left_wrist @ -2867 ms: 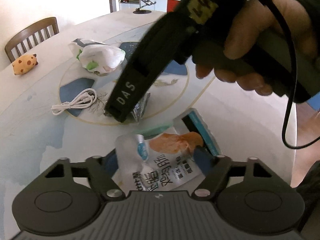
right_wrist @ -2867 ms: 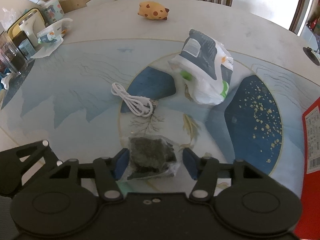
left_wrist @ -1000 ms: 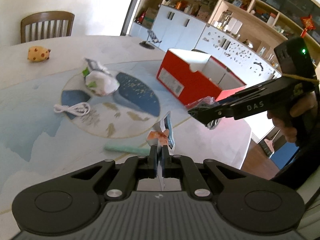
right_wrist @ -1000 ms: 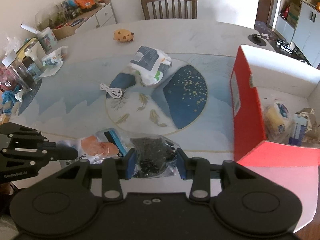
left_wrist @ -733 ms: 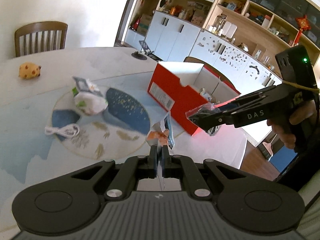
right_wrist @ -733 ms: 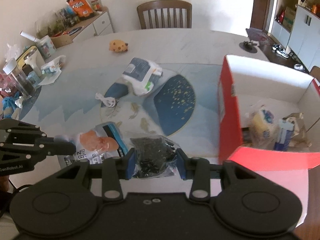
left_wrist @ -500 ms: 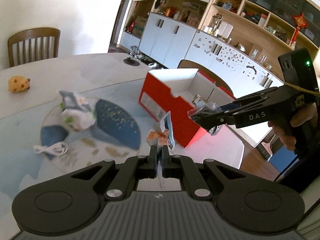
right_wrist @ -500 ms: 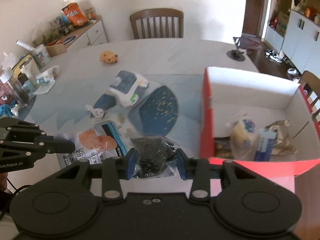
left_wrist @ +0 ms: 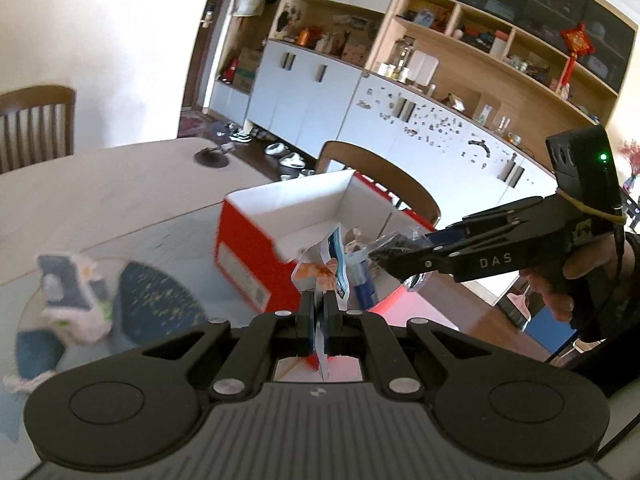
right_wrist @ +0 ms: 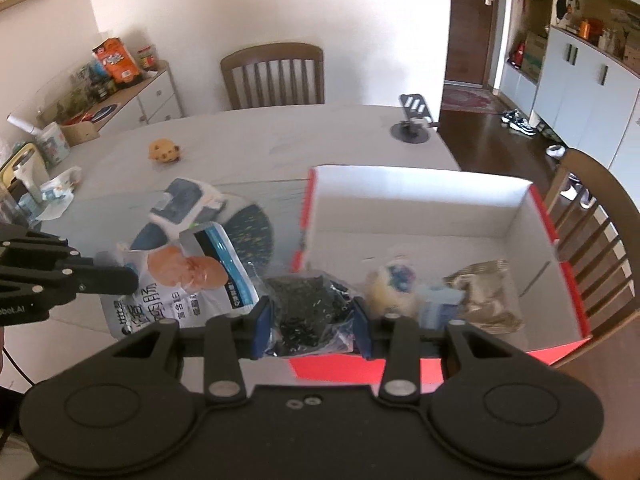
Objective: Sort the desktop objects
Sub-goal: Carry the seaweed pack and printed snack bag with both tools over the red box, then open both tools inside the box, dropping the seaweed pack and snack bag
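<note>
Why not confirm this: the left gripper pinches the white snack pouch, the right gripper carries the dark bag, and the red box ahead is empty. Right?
Not empty. The right wrist view shows the red box already holding several packets. The left gripper does pinch the white snack pouch, and the right gripper carries the dark bag.

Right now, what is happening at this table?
A person is sorting table items into a red box. The left hand-held gripper is shut on a white snack pouch. The right hand-held gripper is clamped on a clear bag of dark bits. Both are held near the open box, which already contains a few packets.
</note>
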Tool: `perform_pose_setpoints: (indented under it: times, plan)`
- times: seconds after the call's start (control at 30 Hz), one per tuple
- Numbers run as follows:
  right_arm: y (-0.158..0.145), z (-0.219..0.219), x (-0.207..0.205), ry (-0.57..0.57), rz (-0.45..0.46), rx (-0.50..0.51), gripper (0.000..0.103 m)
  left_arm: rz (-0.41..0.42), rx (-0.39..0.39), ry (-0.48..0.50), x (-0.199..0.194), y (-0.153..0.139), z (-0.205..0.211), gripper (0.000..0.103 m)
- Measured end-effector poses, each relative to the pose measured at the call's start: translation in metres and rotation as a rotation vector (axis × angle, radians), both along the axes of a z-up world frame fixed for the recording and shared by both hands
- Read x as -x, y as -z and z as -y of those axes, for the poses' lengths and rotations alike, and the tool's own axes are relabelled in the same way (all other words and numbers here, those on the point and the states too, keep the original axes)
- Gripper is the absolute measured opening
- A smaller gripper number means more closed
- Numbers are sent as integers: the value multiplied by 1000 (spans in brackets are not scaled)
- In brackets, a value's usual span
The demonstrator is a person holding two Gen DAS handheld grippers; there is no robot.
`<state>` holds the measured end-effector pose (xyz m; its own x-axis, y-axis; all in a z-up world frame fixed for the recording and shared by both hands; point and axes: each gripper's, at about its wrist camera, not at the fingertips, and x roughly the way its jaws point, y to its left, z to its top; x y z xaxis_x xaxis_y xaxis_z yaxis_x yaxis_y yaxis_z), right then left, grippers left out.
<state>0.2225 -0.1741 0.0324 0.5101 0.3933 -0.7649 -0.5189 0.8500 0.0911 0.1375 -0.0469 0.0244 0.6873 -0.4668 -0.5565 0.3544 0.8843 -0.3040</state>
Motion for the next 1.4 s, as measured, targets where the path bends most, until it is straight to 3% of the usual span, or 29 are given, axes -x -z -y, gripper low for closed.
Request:
perform_pose_setpoints:
  times: [0.4, 0.7, 0.93, 1.4]
  plan:
    - [-1, 61, -39, 51, 34, 27, 40, -13, -64, 64, -47, -3, 60, 3]
    - [5, 89, -82, 78, 35, 15, 40, -108, -80, 130, -94, 9, 91, 3]
    - [16, 89, -107, 62, 19, 27, 40, -159, -109, 167, -120, 27, 111, 3]
    - [46, 69, -164, 37, -36, 78, 40, -262, -82, 179, -152, 57, 129, 3]
